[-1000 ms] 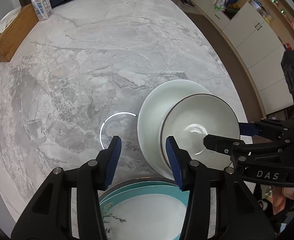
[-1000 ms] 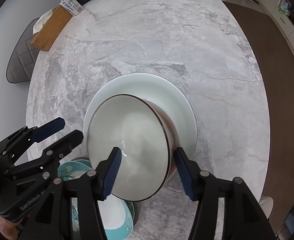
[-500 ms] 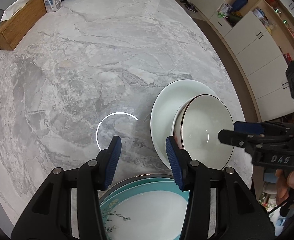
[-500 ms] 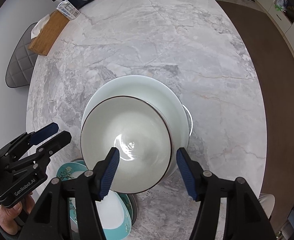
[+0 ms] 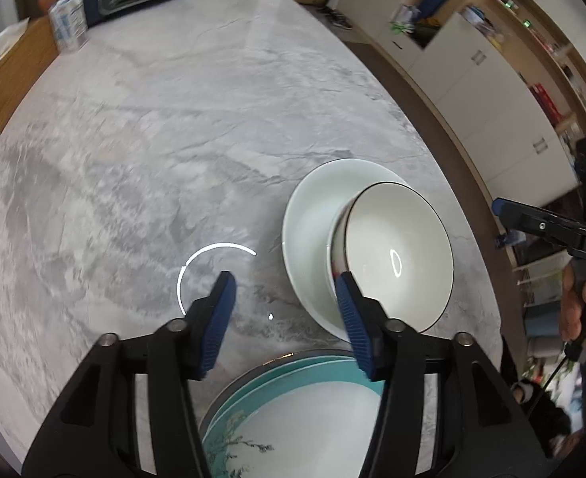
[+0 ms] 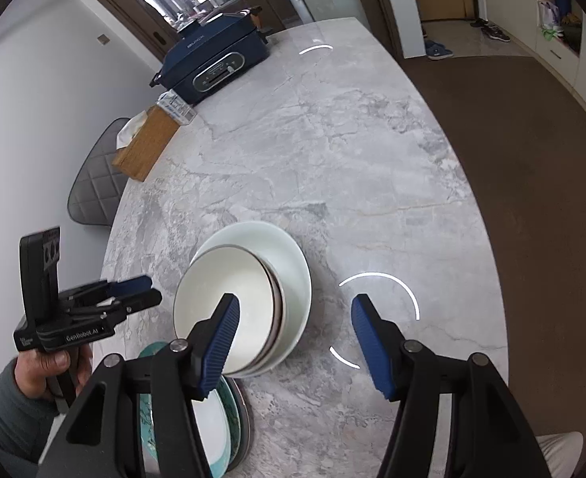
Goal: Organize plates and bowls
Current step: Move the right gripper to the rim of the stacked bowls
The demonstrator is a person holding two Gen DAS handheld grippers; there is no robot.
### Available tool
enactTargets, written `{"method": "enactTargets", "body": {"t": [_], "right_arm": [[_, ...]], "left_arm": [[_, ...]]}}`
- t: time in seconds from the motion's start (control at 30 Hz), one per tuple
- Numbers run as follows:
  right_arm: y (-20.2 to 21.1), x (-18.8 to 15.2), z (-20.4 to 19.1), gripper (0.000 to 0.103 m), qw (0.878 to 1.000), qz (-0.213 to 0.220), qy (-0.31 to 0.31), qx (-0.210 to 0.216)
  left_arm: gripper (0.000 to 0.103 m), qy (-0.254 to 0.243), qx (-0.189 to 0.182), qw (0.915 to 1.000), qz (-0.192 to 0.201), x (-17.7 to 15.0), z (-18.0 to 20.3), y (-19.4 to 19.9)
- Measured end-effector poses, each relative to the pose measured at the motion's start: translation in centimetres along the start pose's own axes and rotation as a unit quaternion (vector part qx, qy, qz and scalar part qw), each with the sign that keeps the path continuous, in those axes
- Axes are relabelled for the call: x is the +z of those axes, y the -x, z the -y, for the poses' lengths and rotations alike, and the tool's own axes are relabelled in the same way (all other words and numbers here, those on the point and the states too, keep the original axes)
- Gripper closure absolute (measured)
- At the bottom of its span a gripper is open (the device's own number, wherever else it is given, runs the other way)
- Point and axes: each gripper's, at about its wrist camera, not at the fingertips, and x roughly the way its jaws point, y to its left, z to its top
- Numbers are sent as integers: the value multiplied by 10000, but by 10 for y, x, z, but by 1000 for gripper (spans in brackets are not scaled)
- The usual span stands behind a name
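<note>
Right wrist view, left hand gripping handle, jaws just widened, empty

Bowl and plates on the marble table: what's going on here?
A person holds a gripper in each hand over the table. A dark-rimmed bowl sits in a white plate, next to a stack of teal plates. Neither gripper holds anything: the right gripper is open with only its left finger in front of the bowl, and the left gripper, just opened wider, is over bare marble.
</note>
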Motion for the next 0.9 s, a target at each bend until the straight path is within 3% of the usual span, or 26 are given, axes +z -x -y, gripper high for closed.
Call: {"method": "enactTargets", "body": {"t": [0.13, 0.43, 0.5, 0.9], "right_arm": [[-18, -10, 17, 34, 9996, -229, -140, 97], [-51, -14, 32, 35, 9983, -524, -190, 189], [-57, -15, 34, 35, 9980, -580, -170, 196], [-75, -18, 35, 42, 9964, -814, -7, 237]], "left_arm": [[48, -235, 59, 9997, -90, 0, 6, -11], [48, 46, 65, 9987, -501, -4, -14, -37], [34, 100, 34, 9984, -555, -3, -16, -42], [31, 336, 41, 9957, -860, 7, -25, -76]]}}
